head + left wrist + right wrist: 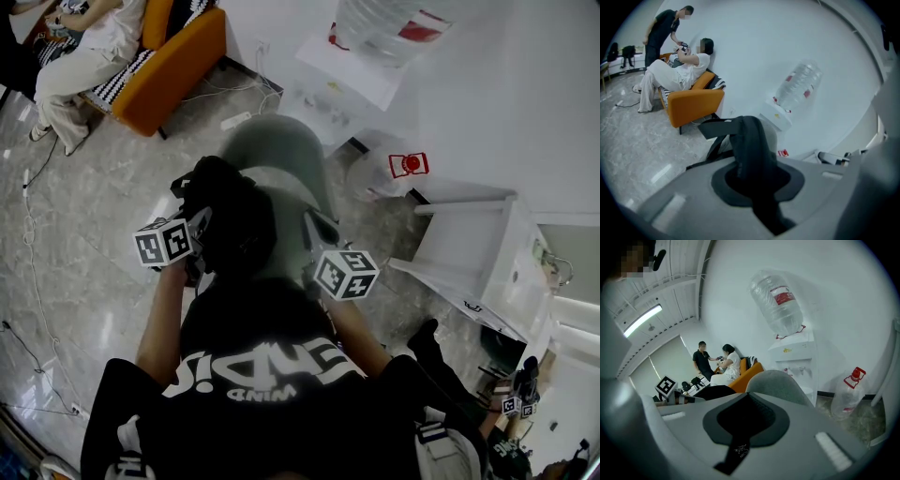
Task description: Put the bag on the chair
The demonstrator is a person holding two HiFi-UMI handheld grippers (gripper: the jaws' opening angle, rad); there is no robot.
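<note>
a: which step is this?
b: carrying. left gripper (752,180) fingers clamp the bag (232,223) strap, right gripper (744,423) fingers pinch its fabric (white logo there); the bag hangs at the chair (281,152) near edge
a: next?
b: probably move it far over the seat, lower it, let go

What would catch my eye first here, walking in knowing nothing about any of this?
A black bag is held in the middle by the left tool and the right tool, right at a grey chair. Behind the chair a big water bottle stands upside down on a white dispenser, and at the far left a person sits on an orange sofa.
</note>
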